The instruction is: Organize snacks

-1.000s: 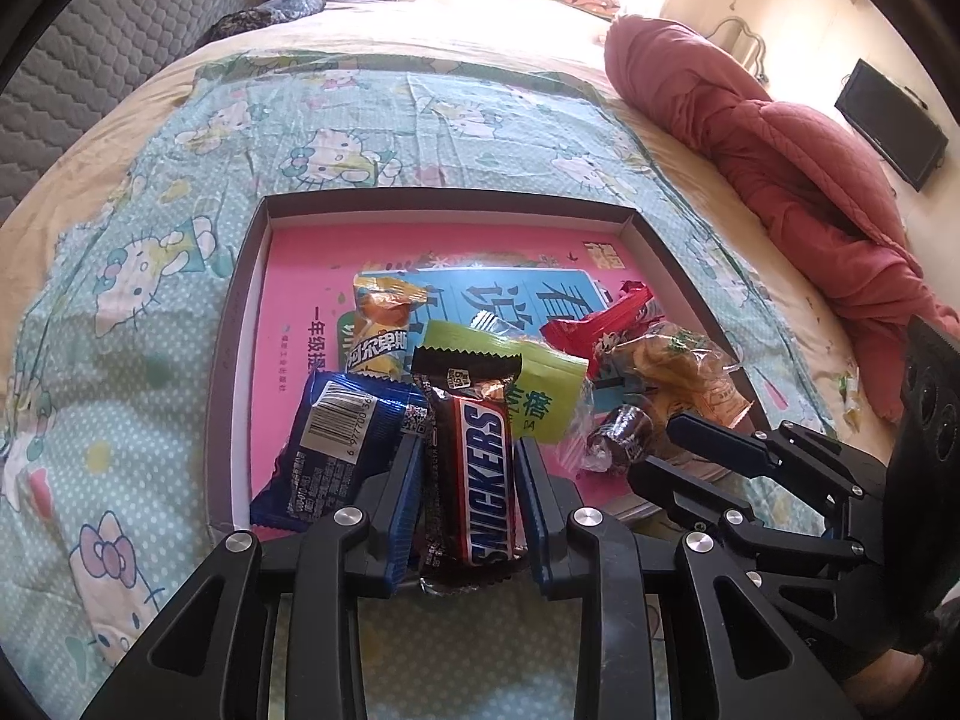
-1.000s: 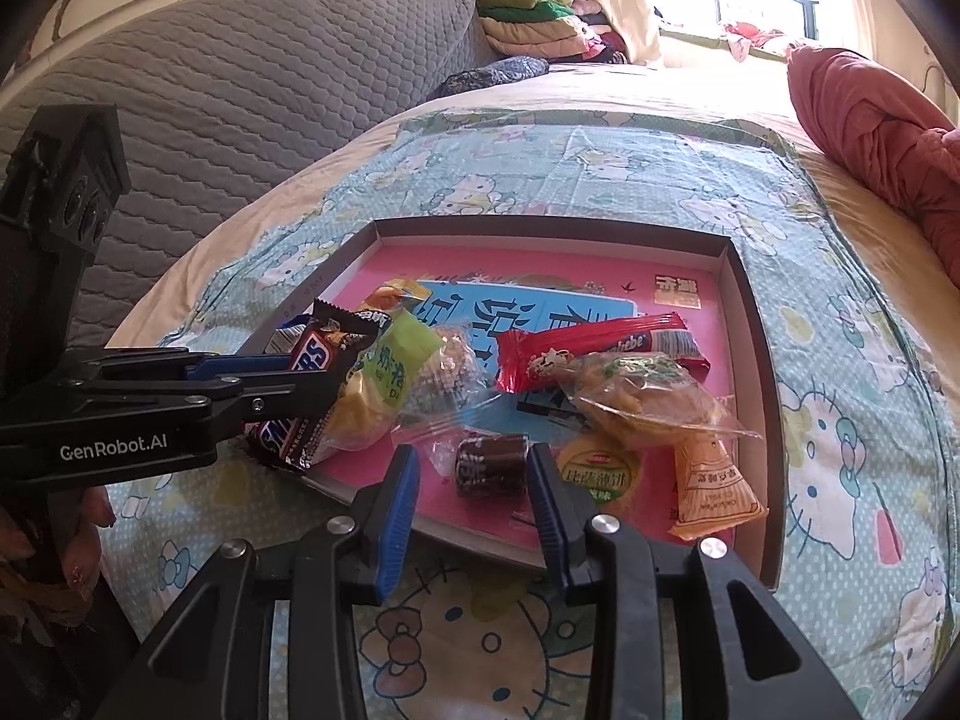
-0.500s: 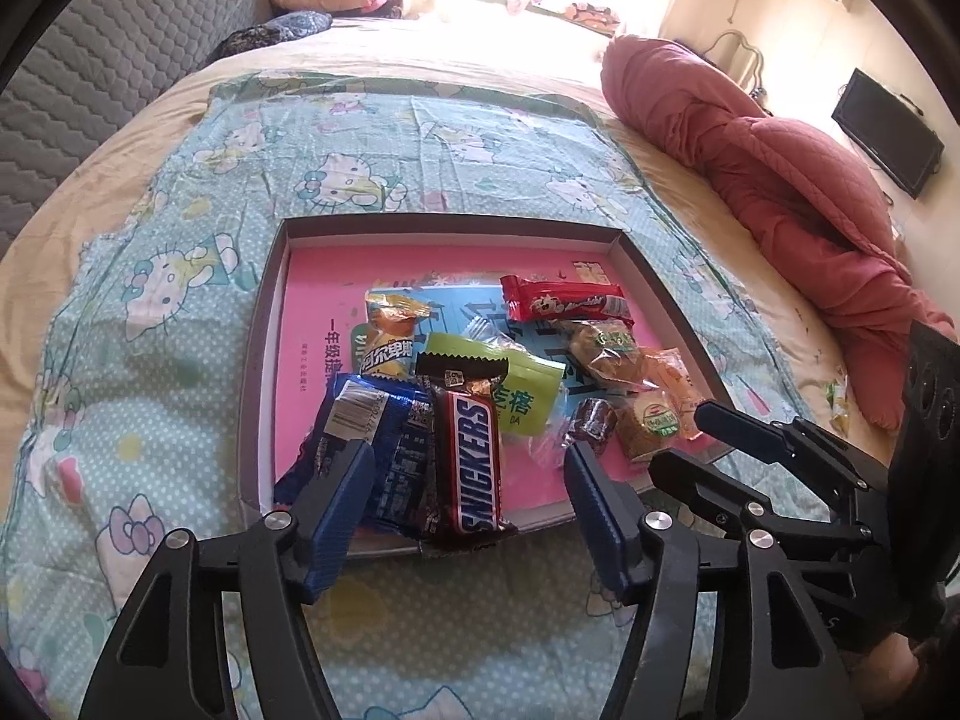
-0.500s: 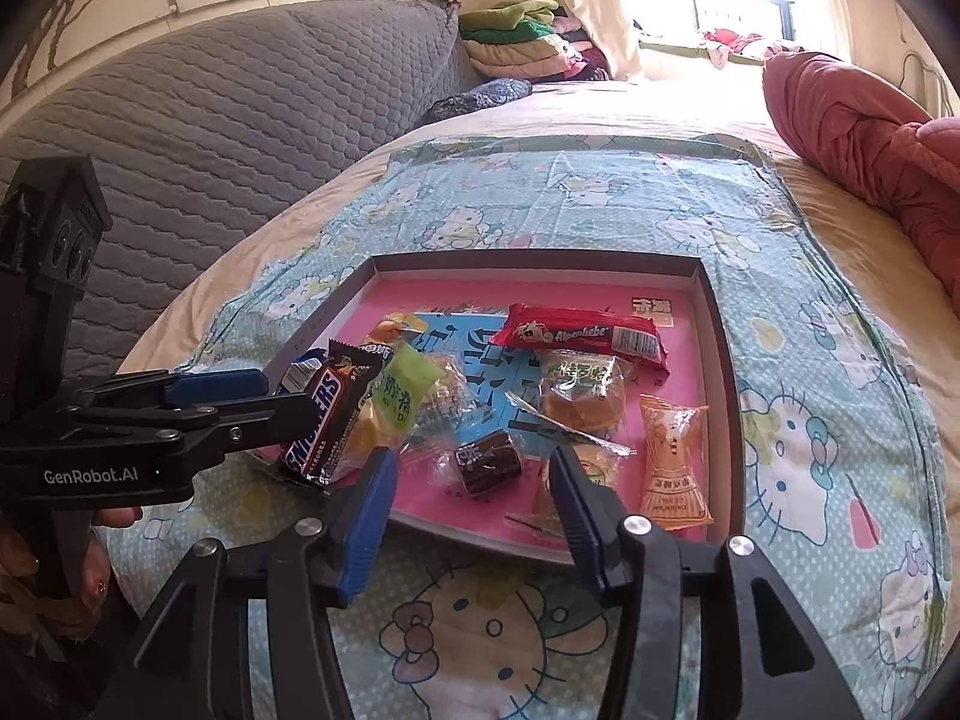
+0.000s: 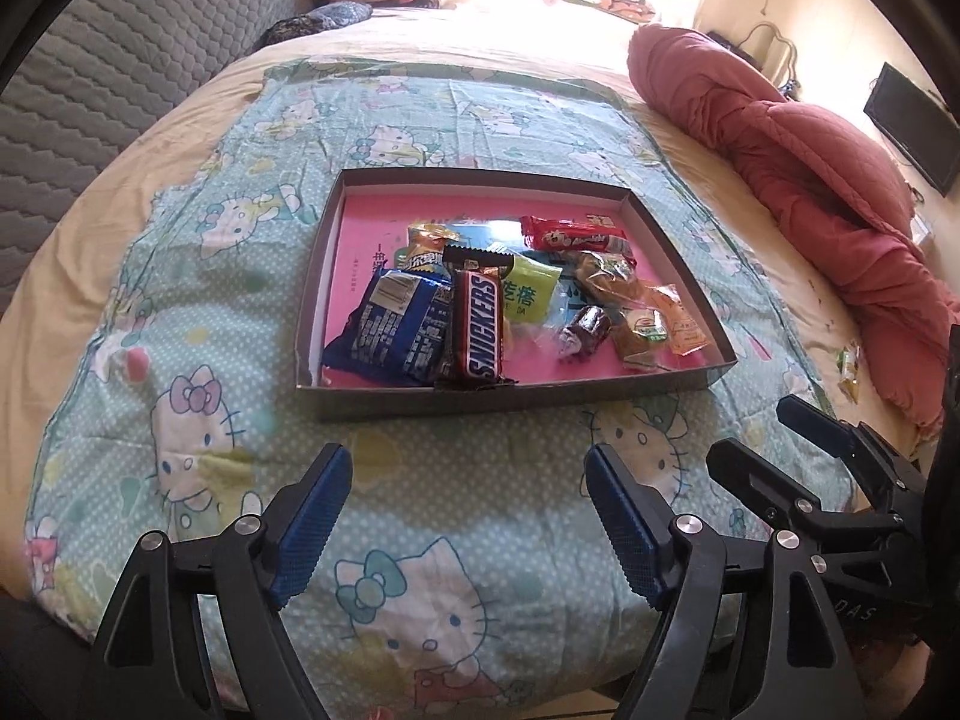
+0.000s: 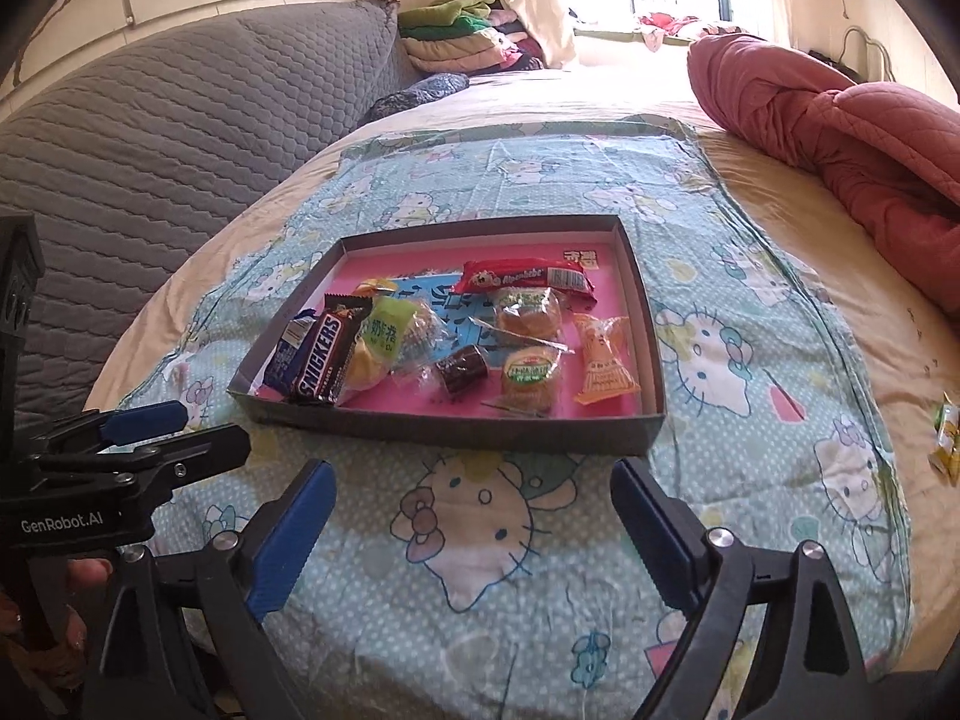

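A shallow grey box with a pink floor (image 5: 672, 387) (image 6: 636, 276) lies on the bed and holds several snacks. A Snickers bar (image 5: 480, 327) (image 6: 324, 357) lies near its front edge beside a blue packet (image 5: 393, 324). A small brown candy (image 5: 585, 330) (image 6: 461, 367), a red bar (image 5: 570, 234) (image 6: 522, 277) and an orange packet (image 6: 603, 360) lie further right. My left gripper (image 5: 468, 516) is open and empty, in front of the box. My right gripper (image 6: 471, 531) is open and empty, also in front of it.
The bed has a Hello Kitty sheet (image 5: 384, 120). A pink quilt (image 5: 828, 204) (image 6: 840, 120) lies on the right. A grey padded headboard (image 6: 150, 138) stands on the left. A small yellow-green wrapped sweet (image 6: 945, 438) (image 5: 847, 366) lies loose at the right.
Both grippers let go, opened wide and pulled back from the box. The Snickers bar and the brown candy now lie in the box.
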